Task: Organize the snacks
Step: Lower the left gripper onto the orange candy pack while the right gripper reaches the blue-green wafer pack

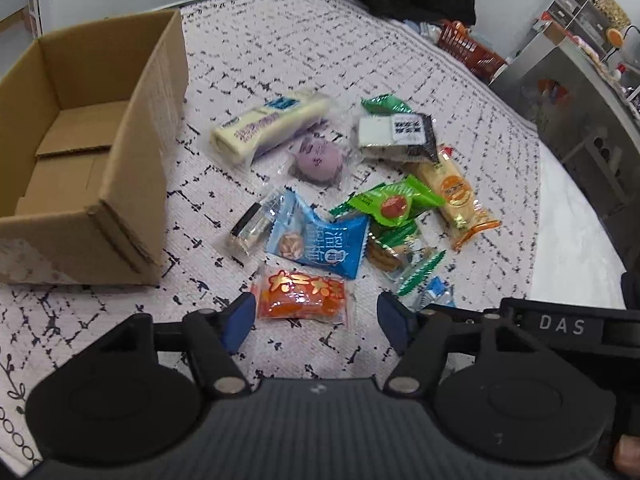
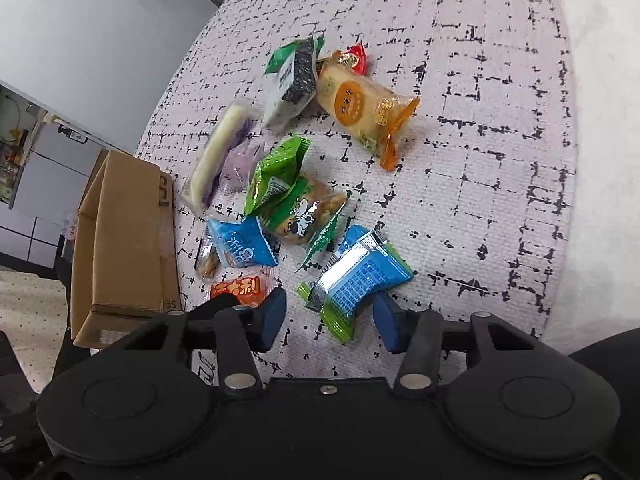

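Snacks lie in a loose heap on the patterned cloth [image 1: 420,52], beside an open cardboard box [image 1: 80,152]. The left gripper [image 1: 316,322] hangs spread over a crinkly orange packet [image 1: 302,296] with gold lettering, pads clear of it. The right gripper [image 2: 330,320] brackets a shiny blue-and-green packet [image 2: 360,280], its right pad seemingly at the wrapper's edge, left pad apart.

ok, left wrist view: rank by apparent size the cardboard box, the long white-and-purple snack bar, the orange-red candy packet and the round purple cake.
1. Brown cardboard box, clearly largest.
2. Long white-and-purple snack bar.
3. Orange-red candy packet and round purple cake: look about alike; the packet lies nearer the camera, so unranked.
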The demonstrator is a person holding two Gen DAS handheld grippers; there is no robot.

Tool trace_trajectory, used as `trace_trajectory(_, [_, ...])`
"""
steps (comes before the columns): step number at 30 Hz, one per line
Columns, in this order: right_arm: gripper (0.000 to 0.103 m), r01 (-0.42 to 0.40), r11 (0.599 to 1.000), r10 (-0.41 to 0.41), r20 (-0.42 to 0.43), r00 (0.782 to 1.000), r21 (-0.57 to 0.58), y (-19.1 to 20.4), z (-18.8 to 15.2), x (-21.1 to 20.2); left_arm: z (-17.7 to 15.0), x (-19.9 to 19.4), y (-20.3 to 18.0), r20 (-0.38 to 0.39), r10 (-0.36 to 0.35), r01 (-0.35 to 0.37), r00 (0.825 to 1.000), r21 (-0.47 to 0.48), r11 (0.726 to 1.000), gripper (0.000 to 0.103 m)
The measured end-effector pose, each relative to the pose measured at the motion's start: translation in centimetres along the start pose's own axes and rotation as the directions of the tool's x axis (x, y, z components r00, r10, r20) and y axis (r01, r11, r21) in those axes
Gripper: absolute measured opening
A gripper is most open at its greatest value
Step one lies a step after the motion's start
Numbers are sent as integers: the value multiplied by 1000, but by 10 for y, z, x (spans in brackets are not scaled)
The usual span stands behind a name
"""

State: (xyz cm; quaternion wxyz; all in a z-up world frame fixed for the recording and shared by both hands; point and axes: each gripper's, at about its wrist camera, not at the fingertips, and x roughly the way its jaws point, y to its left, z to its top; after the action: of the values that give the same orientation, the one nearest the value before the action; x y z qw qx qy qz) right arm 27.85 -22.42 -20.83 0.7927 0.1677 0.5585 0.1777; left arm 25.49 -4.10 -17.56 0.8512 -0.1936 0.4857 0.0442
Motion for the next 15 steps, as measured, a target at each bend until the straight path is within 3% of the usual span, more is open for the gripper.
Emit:
trace_trajectory(4, [42,-1,1000,1,4,1000,13,-1,4,8,2,9,1,-1,31,-31,1000,11,999,67])
trace_trajectory(15, [41,23,1000,-23,10,1000,-16,4,12,24,-2,26,-3,-7,58,-57,998,51,997,67])
